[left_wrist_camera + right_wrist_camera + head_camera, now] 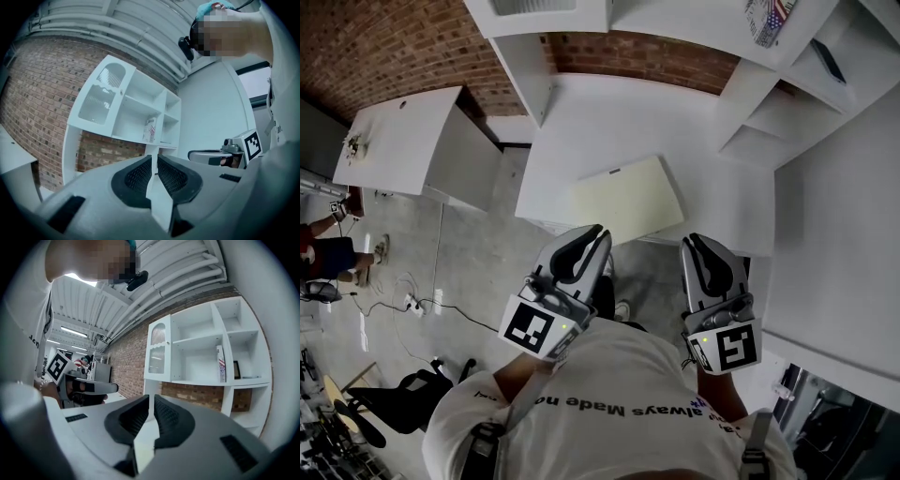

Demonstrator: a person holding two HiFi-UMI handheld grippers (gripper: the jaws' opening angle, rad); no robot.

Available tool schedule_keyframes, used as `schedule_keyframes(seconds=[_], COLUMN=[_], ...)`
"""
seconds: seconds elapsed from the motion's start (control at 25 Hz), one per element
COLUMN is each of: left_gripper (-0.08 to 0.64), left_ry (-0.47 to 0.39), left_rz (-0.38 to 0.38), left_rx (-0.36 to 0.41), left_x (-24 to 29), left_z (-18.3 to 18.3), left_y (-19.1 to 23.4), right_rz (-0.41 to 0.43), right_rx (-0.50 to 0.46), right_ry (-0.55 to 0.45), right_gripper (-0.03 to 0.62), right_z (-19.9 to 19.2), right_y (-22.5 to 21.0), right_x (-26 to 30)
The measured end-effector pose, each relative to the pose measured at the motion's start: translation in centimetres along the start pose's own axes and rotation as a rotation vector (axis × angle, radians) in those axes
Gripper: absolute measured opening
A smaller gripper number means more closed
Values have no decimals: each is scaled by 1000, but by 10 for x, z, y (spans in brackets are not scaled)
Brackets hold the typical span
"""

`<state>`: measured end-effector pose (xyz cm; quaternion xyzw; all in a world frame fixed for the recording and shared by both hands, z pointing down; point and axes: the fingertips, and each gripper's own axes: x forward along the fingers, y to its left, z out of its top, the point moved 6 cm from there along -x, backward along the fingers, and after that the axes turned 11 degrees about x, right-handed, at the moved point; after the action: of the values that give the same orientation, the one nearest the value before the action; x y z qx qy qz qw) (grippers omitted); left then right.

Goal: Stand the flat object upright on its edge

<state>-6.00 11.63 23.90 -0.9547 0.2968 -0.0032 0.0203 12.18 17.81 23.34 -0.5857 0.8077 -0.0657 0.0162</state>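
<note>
The flat object point(628, 200) is a pale yellow board lying flat near the front edge of the white table point(609, 112), one corner slightly over the edge. My left gripper point(598, 232) hovers just short of its near left corner, jaws shut and empty. My right gripper point(694, 241) hangs by the board's near right corner, also shut with nothing in it. Neither touches the board. In the left gripper view the left gripper point(154, 161) points level toward the shelves; in the right gripper view the right gripper point(151, 401) does the same. The board itself is hidden behind the jaws there.
A white shelf unit point(806, 84) stands at the table's back right, with a striped box point(221, 364) on a shelf. A second white table point(403, 136) sits to the left. Cables and a black chair point(394, 398) lie on the floor; a person point(328, 253) sits far left.
</note>
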Motion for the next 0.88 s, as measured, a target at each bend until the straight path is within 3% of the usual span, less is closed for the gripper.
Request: schedule_keyframes(seconds=[0.48, 0.88], left_gripper=[41, 41], left_ry=[-22, -14], left_rz=[-3, -35], left_rx=[-9, -21], left_x=[58, 87], left_z=[3, -4], left_y=[117, 154], right_rz=[24, 19], right_rx=[-37, -47], right_ry=[6, -18], right_gripper=[35, 35], right_z=[24, 27], right_y=[-18, -30], right_x=[133, 181])
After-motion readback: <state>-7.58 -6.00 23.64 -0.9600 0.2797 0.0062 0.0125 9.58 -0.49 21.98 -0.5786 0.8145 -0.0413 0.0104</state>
